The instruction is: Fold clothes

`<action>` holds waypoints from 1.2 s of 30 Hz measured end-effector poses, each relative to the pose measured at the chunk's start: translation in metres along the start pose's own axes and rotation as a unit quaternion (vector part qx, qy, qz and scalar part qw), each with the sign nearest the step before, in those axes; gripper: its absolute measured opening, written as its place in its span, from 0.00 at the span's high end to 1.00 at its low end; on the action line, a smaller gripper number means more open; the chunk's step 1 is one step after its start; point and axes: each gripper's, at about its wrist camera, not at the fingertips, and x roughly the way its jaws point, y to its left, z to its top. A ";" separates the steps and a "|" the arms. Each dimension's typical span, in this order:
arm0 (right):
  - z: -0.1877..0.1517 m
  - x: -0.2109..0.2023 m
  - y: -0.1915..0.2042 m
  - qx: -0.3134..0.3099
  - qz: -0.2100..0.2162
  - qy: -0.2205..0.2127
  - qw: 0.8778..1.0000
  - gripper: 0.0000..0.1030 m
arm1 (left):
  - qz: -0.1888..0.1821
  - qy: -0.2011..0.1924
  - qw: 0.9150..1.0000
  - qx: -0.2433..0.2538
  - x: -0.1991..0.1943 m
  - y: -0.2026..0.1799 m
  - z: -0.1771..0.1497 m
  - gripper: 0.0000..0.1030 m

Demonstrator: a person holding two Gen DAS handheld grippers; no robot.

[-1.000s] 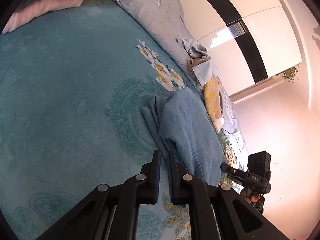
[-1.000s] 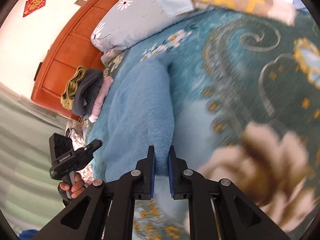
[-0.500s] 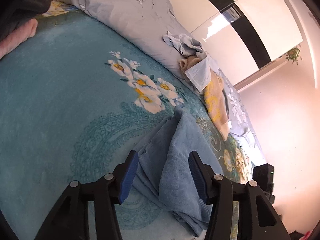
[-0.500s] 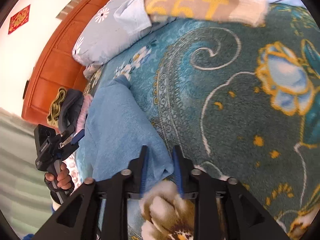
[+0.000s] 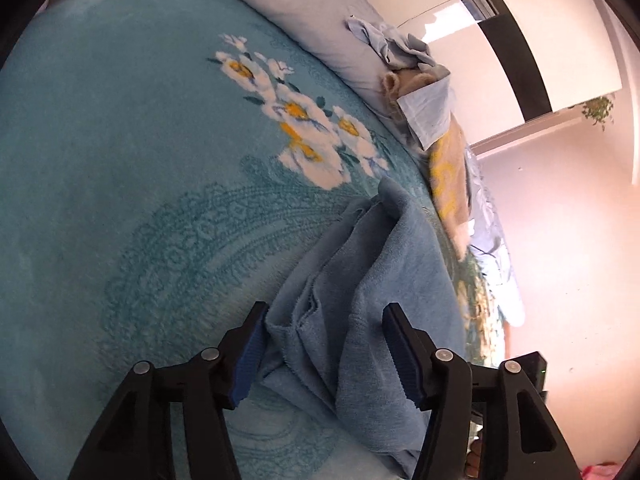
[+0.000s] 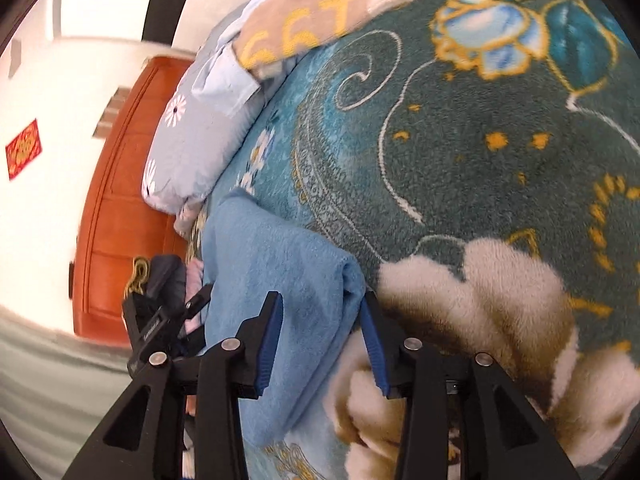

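Two tools are spread wide over one folded light blue garment (image 5: 384, 280) that lies on the bed, on a teal blanket (image 5: 120, 168) with white and yellow flowers. The left tool (image 5: 326, 350) has its jaws far apart, one on each side of the layered end of the garment, where several cloth edges are stacked; the blue pads do not press the cloth and hold nothing. The right tool (image 6: 320, 344) is also wide open and holds nothing, and its jaws stand on both sides of the other end of the garment (image 6: 280, 280), close to a big cream flower (image 6: 480, 300) in the blanket pattern. Along the far edge of the bed lies a grey pillow (image 6: 188, 148) with small white daisies, and on it a beige cloth (image 6: 316, 16) with yellow signs and a pale blue cloth. Beyond the garment, near the orange-brown wooden headboard (image 6: 116, 200), some darker clothes are piled
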 end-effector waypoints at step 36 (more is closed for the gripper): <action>0.027 0.073 0.140 -0.216 0.080 0.119 0.966 0.87 | 0.014 -0.193 0.981 0.003 -0.148 0.008 -0.097 0.85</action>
